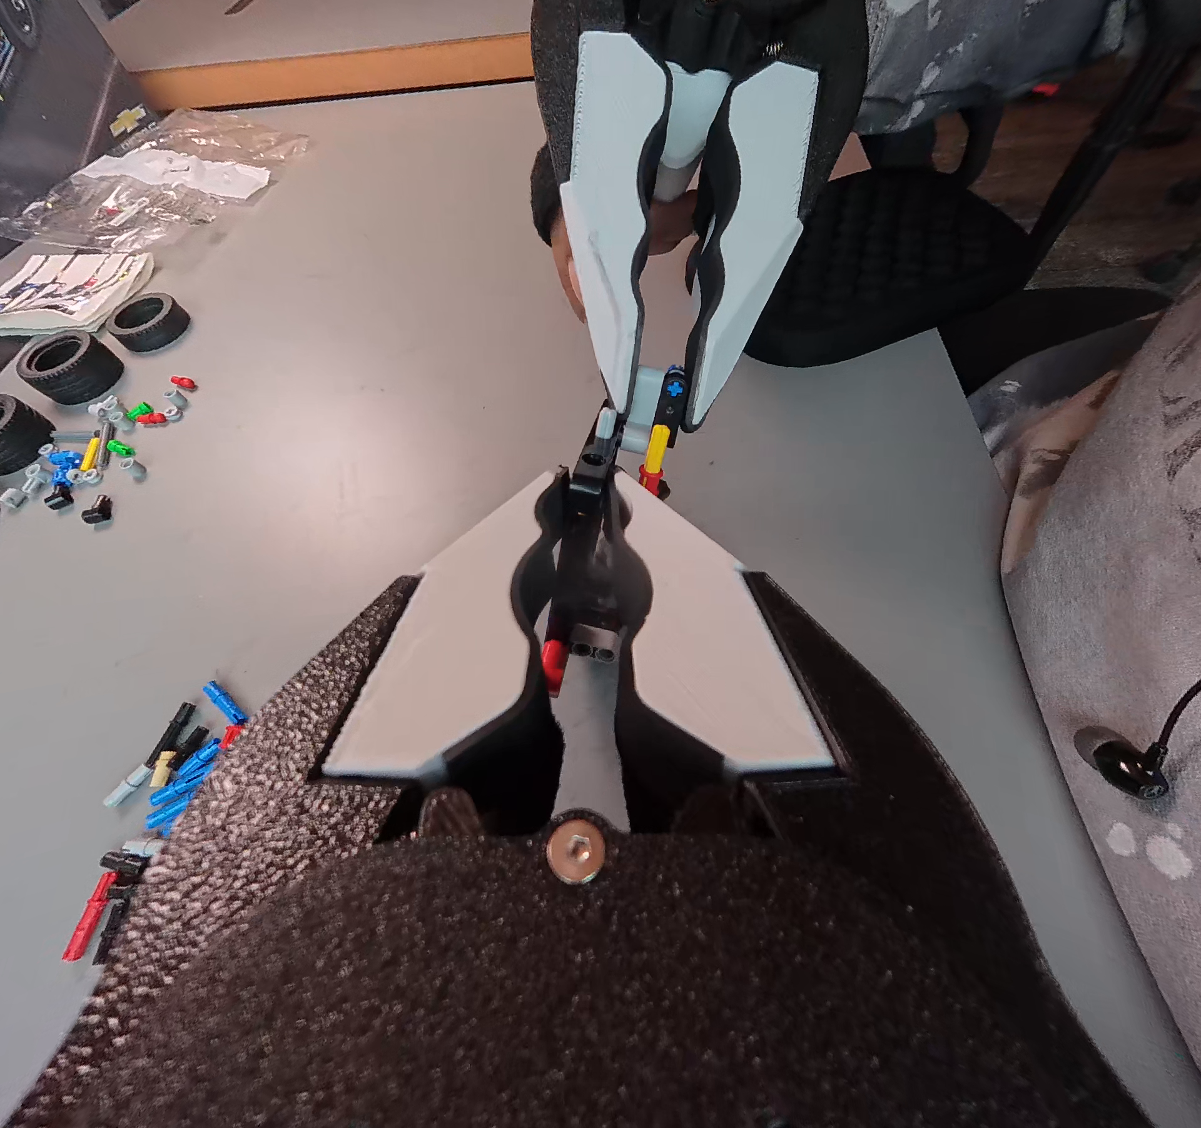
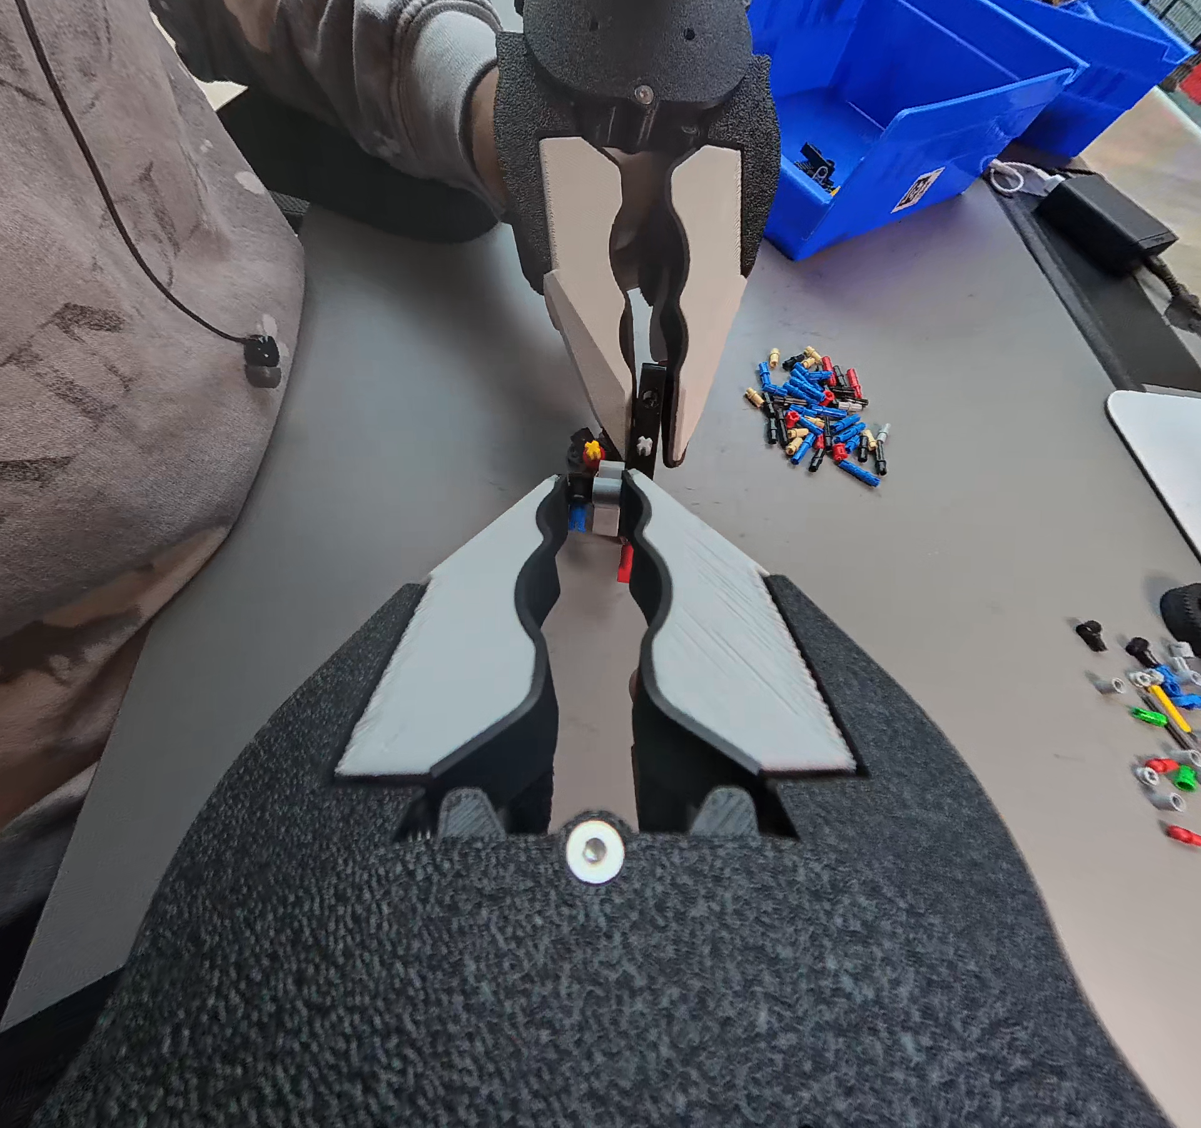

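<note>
Left tool: the left tool [image 1: 588, 479], with pale grey fingers and a black bumpy body, is closed tight on a long black toy beam with holes [image 1: 588, 492]. The beam sticks out past the tips.
Right tool: the right tool [image 2: 591, 492], same kind, is closed on a small block of grey, blue, yellow and red toy pieces [image 2: 601, 499].
How they meet: the two tools point at each other, tip to tip, over the smooth grey tabletop [image 1: 364, 382]. The black beam and the small block touch right between the tips, and they look joined there.
Long way of the beam: it runs along the left tool's fingers, straight toward the right tool.
Which is nearer: both tools are right at the joined pieces; neither is farther.
Loose bits: a heap of little blue, black, red and tan pins [image 2: 819, 415] lies on the tabletop, beside the joined pieces and apart from them.
Other things: black rubber toy tyres [image 1: 71, 369] and clear plastic bags [image 1: 149, 181] lie well apart from the joined pieces. Blue plastic bins [image 2: 923, 96] stand behind the pin heap.
Room: the tabletop under the joined pieces is bare. The tabletop edge and a person's grey sleeve [image 2: 338, 38] are near.
</note>
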{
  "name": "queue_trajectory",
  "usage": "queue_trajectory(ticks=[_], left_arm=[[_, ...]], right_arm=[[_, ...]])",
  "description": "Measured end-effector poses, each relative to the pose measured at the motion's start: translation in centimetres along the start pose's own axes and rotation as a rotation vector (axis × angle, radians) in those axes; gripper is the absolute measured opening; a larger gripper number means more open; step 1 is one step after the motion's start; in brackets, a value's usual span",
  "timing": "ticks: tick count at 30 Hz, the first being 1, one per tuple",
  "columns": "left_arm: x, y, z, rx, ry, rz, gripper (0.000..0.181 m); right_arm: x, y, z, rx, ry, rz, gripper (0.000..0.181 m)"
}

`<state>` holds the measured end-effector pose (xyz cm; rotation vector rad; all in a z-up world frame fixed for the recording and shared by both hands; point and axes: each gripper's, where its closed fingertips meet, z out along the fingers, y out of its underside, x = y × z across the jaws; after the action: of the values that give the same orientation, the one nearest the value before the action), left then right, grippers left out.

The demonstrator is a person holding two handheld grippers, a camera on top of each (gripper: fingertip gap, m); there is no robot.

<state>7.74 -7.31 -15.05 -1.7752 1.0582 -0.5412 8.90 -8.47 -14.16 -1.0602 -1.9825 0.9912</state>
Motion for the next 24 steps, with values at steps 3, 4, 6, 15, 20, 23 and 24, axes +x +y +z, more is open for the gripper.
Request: queue_trajectory(ticks=[3,4,6,15,20,23,24], left_arm=[[-5.9,0.4,-1.8,-0.006,-0.271,-0.026,0.006],[-5.9,-0.8,-2.6,0.052,-0.229,-0.1,0.005],[-2.6,-2.1,-2.2,0.038,-0.157,0.052,0.006],[-3.0,-2.9,-3.2,0.153,-0.067,-0.161,0.008],[-2.5,-1.5,-2.1,0.142,0.188,-0.549,0.007],[-1.8,0.3,-0.2,0.031,0.367,-0.763,0.008],[-1.8,1.0,0.6,-0.018,0.395,-0.784,0.007]], right_arm=[[-7.8,-2.0,2.0,0.033,-0.286,-0.065,0.016],[-5.5,-0.2,2.9,-0.096,-0.064,-0.319,0.016],[-1.1,-2.4,-0.3,0.034,0.049,-0.158,0.016],[2.3,-3.6,-3.9,0.221,0.144,0.081,0.017],[3.6,-3.2,-3.6,0.258,0.181,0.16,0.017],[4.0,-2.5,-3.3,0.225,0.194,0.174,0.017],[4.2,-2.2,-3.3,0.211,0.204,0.179,0.017]])
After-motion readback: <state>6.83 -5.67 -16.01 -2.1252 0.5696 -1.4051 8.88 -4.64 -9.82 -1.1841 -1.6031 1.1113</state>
